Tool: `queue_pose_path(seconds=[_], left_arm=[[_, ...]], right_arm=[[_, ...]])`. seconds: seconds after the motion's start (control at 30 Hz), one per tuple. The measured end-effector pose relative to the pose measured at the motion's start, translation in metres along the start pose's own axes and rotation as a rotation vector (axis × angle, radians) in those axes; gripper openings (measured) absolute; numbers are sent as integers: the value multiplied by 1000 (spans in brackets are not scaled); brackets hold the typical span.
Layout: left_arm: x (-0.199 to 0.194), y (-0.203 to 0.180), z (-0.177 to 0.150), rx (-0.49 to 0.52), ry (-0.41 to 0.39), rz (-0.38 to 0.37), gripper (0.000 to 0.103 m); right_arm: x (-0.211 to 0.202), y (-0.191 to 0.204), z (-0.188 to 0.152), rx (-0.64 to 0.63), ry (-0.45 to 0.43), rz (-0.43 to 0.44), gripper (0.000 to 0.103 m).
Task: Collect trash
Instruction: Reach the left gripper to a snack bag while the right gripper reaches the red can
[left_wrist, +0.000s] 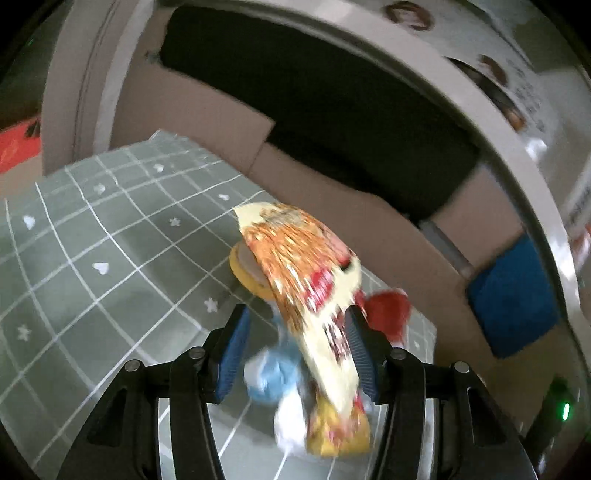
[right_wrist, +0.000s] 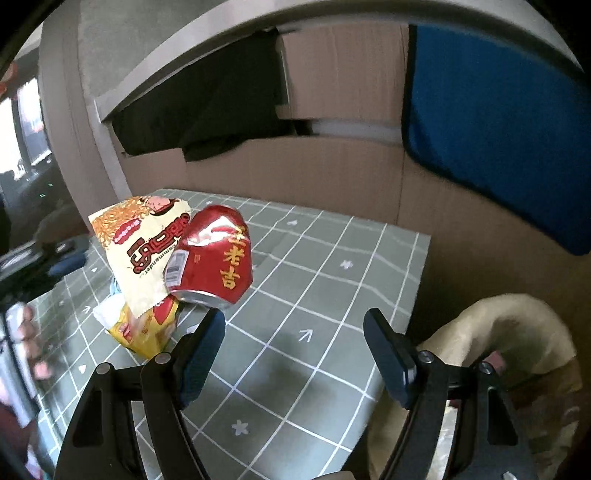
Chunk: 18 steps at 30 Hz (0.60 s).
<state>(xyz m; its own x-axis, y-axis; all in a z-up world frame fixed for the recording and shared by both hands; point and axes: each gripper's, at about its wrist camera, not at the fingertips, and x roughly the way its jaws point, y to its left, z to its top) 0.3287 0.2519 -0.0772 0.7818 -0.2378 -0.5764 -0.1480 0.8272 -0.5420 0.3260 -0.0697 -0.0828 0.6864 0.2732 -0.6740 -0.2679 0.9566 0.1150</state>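
Note:
A pile of trash lies on the green checked tablecloth (right_wrist: 325, 295). A cream and orange noodle wrapper (left_wrist: 306, 280) stands up between the fingers of my left gripper (left_wrist: 295, 343), which is open around it; the frame is blurred. Under it are a blue and white crumpled paper (left_wrist: 271, 376), a yellow packet (left_wrist: 336, 432), a yellow lid (left_wrist: 245, 273) and a red can (left_wrist: 388, 310). In the right wrist view the crushed red can (right_wrist: 212, 254) leans on the wrapper (right_wrist: 136, 251), with the yellow packet (right_wrist: 144, 328) below. My right gripper (right_wrist: 295, 325) is open and empty, just right of the can.
Cardboard boxes (right_wrist: 332, 173) stand behind the table, with a blue cushion (right_wrist: 495, 122) and dark cloth (right_wrist: 207, 110). A beige bag (right_wrist: 517, 350) hangs open off the table's right edge. The other gripper and a hand show at the left edge (right_wrist: 22, 332).

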Motion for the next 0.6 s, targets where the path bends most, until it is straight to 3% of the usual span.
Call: queue_pose_path(seconds=[0.17, 0.23, 0.3, 0.4, 0.6], left_arm=[[29, -5, 10, -78, 20, -31, 45], [30, -10, 7, -73, 37, -56, 19], [22, -18, 2, -22, 23, -62, 11], [-5, -23, -9, 54, -13, -58, 8], [-55, -4, -30, 97, 23, -12, 8]], right_arm=[[6, -1, -9, -31, 19, 25, 67], [9, 0, -12, -47, 39, 35, 64], [10, 0, -14, -56, 44, 46, 63], [10, 2, -14, -49, 36, 77, 63], [23, 15, 12, -16, 43, 206, 63]])
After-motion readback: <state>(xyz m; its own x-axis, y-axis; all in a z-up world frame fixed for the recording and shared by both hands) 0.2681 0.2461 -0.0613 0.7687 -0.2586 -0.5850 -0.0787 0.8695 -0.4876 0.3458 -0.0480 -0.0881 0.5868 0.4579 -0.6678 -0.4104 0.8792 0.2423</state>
